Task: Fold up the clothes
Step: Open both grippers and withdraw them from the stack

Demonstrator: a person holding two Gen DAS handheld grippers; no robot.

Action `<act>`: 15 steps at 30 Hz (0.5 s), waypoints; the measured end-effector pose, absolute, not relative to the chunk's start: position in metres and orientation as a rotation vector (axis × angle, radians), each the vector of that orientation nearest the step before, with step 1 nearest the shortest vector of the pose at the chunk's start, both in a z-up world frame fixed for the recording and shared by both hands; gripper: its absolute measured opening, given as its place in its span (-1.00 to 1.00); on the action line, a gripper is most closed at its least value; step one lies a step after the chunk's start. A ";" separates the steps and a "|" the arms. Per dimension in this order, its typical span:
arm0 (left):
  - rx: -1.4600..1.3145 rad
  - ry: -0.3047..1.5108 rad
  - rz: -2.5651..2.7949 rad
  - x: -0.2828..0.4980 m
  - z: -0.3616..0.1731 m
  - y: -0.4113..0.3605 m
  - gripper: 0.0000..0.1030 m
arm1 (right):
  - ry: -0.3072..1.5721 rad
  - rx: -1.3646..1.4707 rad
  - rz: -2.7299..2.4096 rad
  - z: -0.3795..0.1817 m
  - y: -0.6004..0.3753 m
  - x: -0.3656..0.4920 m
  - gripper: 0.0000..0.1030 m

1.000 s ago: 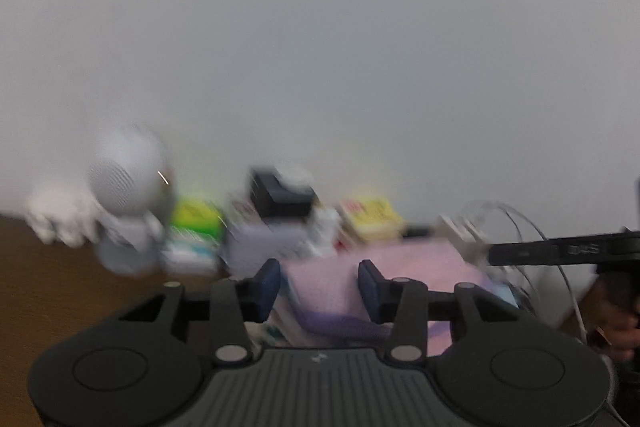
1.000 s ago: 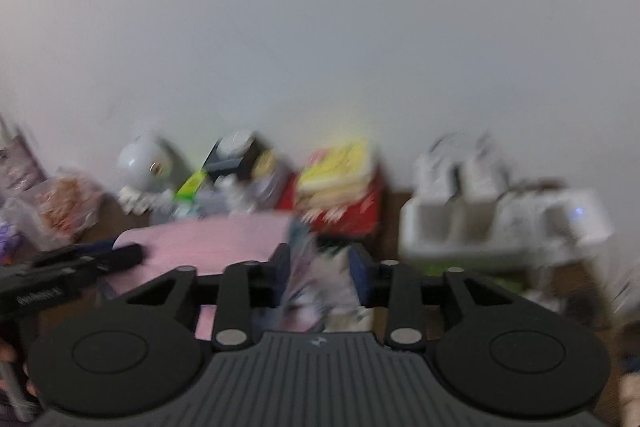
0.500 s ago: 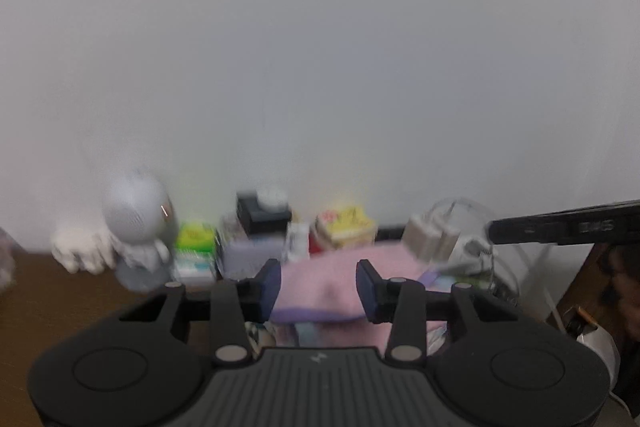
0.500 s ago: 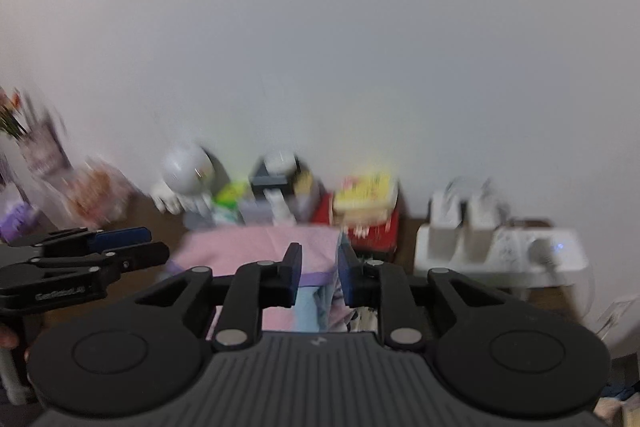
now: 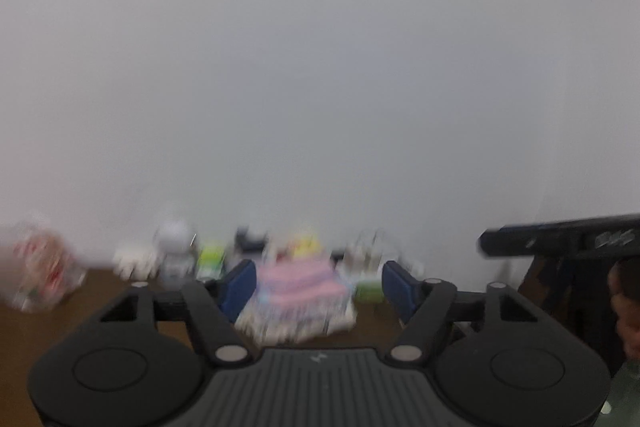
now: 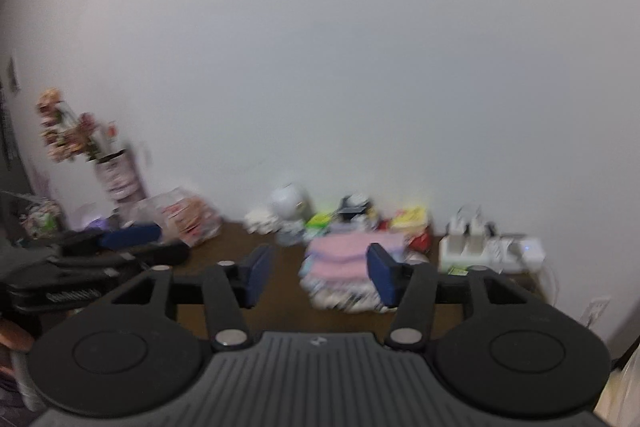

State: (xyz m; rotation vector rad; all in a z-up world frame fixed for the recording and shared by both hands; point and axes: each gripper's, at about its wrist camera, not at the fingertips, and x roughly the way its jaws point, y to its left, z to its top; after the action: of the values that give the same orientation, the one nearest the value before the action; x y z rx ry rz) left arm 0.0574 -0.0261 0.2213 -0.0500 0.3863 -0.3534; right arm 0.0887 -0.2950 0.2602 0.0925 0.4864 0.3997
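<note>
A stack of folded clothes point(image 5: 300, 297), pink on top with patterned layers below, lies on the brown table point(image 5: 80, 311) near the wall. It also shows in the right wrist view point(image 6: 340, 275). My left gripper point(image 5: 318, 287) is open and empty, held back from the stack. My right gripper point(image 6: 320, 277) is open and empty, also back from the stack. The left gripper shows at the left of the right wrist view point(image 6: 120, 247). The right gripper shows at the right of the left wrist view point(image 5: 560, 239).
Along the wall stand a white round robot toy point(image 6: 286, 205), small boxes point(image 6: 408, 219), a snack bag point(image 6: 180, 215), a vase of flowers point(image 6: 116, 171) and a white charger block with power strip point(image 6: 488, 247). The view is blurred.
Both grippers have opened and let go of the clothes. Both have pulled back from the stack, which now rests folded on the table.
</note>
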 end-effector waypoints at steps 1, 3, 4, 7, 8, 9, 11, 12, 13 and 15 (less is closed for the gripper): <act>-0.043 0.395 -0.327 0.043 0.205 -0.022 0.39 | 0.488 0.094 0.408 0.252 -0.290 0.072 0.48; -0.039 0.435 -0.277 0.019 0.169 -0.012 0.42 | 0.495 0.078 0.397 0.222 -0.279 0.042 0.57; -0.053 0.472 -0.258 0.012 0.148 -0.006 0.41 | 0.503 0.071 0.383 0.202 -0.273 0.027 0.62; -0.100 0.573 -0.171 -0.005 0.092 0.015 0.40 | 0.543 0.098 0.340 0.140 -0.256 -0.005 0.63; -0.094 0.589 -0.147 -0.011 0.077 0.019 0.40 | 0.556 0.112 0.320 0.122 -0.253 -0.013 0.65; -0.071 0.600 -0.129 -0.015 0.066 0.020 0.40 | 0.568 0.129 0.295 0.106 -0.252 -0.018 0.72; -0.010 0.613 -0.100 -0.018 0.050 0.016 0.41 | 0.599 0.132 0.227 0.080 -0.246 -0.018 0.84; 0.005 0.616 -0.088 -0.017 0.045 0.013 0.41 | 0.617 0.129 0.190 0.068 -0.242 -0.017 0.84; 0.007 0.616 -0.082 -0.016 0.039 0.011 0.41 | 0.627 0.121 0.162 0.058 -0.238 -0.014 0.85; 0.002 0.629 -0.082 -0.007 0.026 0.008 0.41 | 0.640 0.098 0.140 0.044 -0.232 -0.009 0.91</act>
State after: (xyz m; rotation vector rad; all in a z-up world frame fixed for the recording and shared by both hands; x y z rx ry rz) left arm -0.0073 0.0085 0.0264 0.0016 0.6291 -0.0816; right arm -0.0089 -0.2321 0.0441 0.0980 0.6401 0.1395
